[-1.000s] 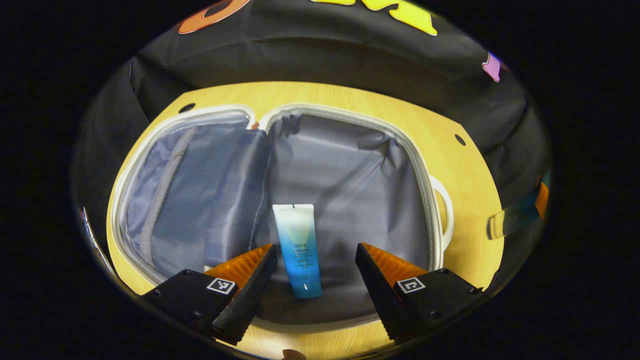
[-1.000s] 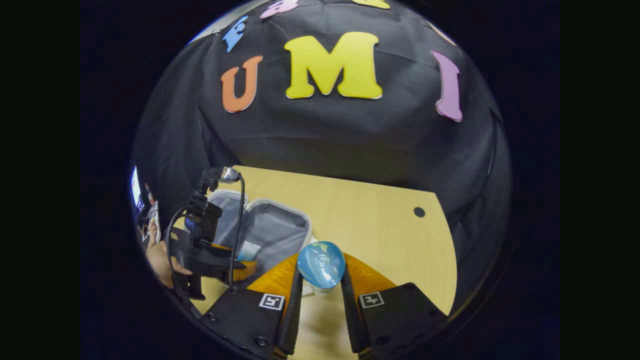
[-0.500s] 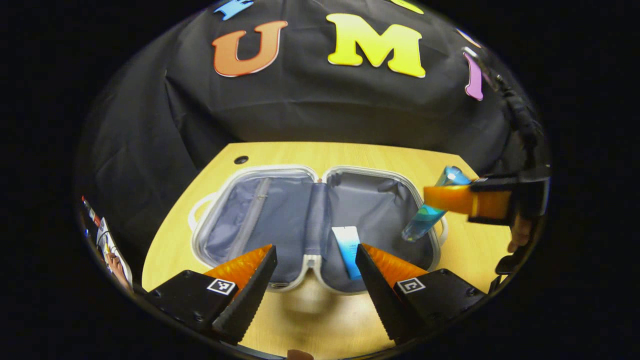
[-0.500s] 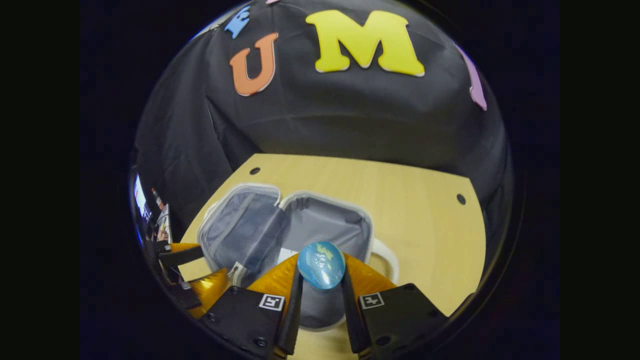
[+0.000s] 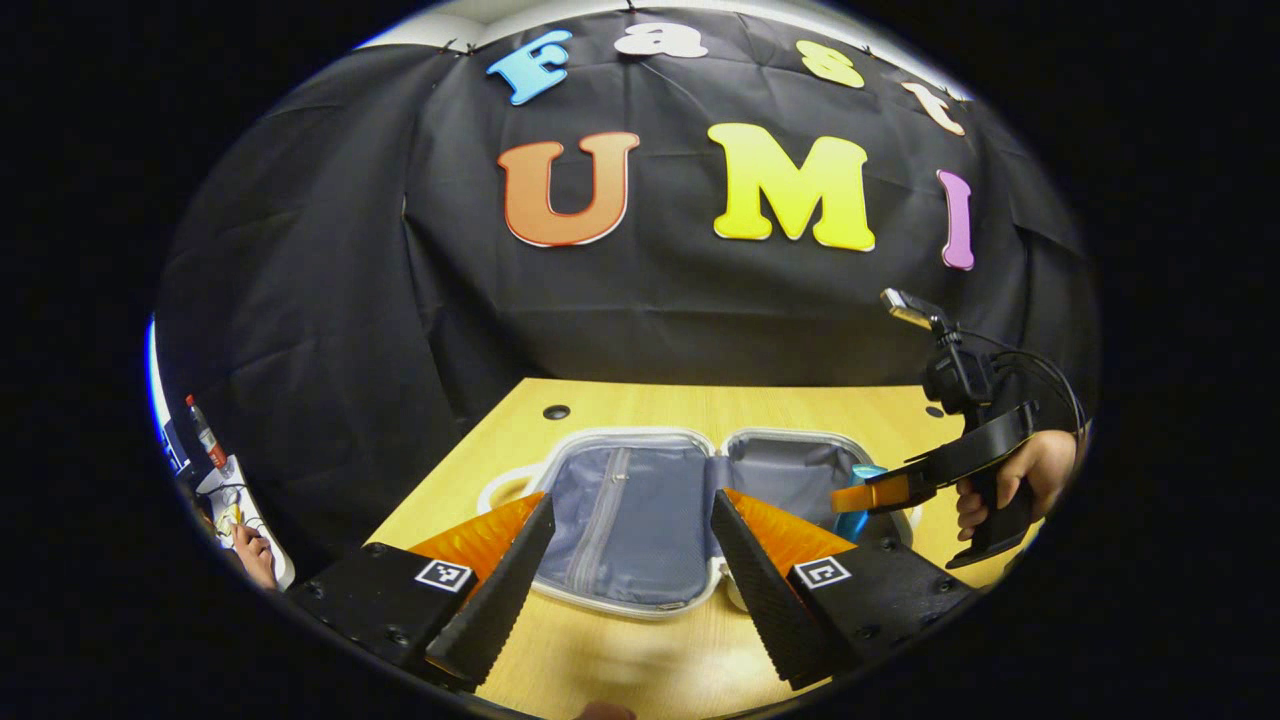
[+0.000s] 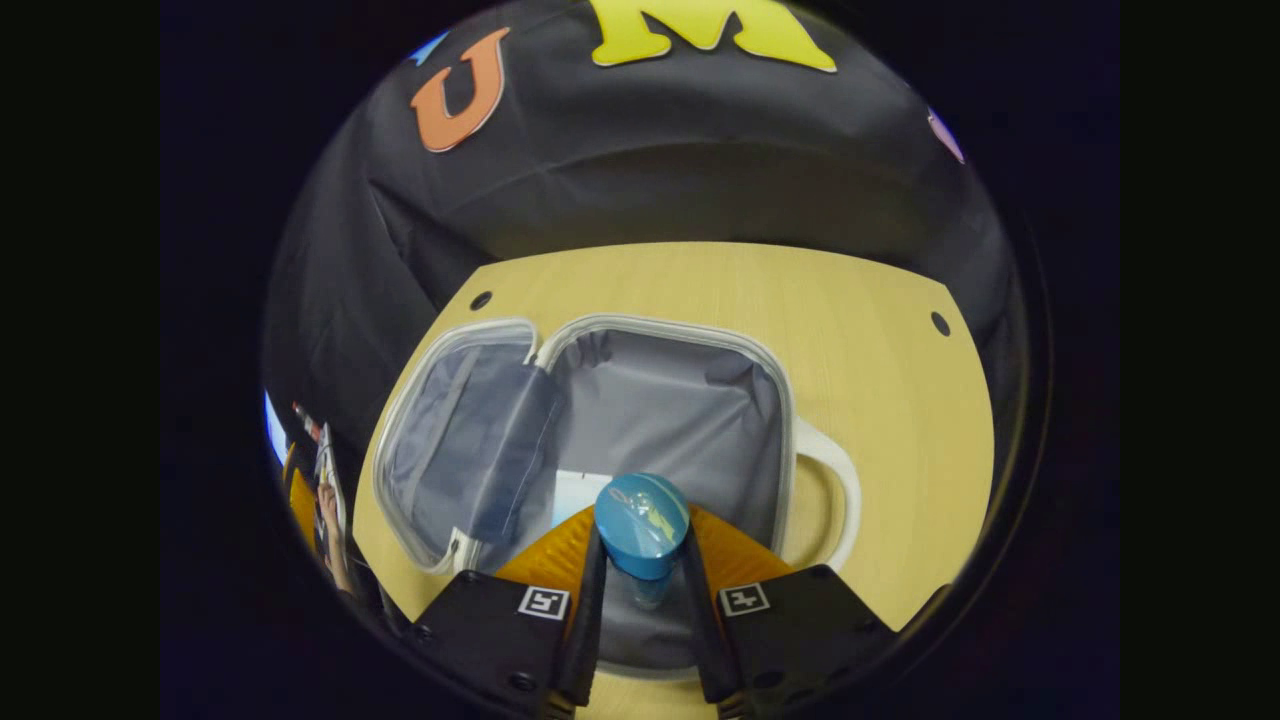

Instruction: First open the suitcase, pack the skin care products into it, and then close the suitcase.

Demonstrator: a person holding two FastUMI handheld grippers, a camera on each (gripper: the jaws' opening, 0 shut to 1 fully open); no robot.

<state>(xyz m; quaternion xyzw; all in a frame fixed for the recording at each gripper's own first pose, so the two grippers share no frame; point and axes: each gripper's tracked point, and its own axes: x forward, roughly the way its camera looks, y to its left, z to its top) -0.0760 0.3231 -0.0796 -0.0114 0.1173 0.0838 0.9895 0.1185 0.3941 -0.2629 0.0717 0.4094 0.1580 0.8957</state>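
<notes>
The small white-rimmed suitcase with grey fabric lining [image 6: 660, 400] is seen lying fully open on the light wooden table [image 6: 880, 380], its handle toward the right in the right gripper view. The right gripper [image 6: 640, 590] is pinched on a blue-capped bottle of skin care product [image 6: 641, 520], which is held upright above the suitcase's right-hand half. A white-ended tube [image 6: 575, 490] is seen lying inside that half, just beside the bottle. In the left gripper view, the left gripper [image 5: 630, 560] is held near the suitcase's front edge, fingers spread wide with nothing between them.
</notes>
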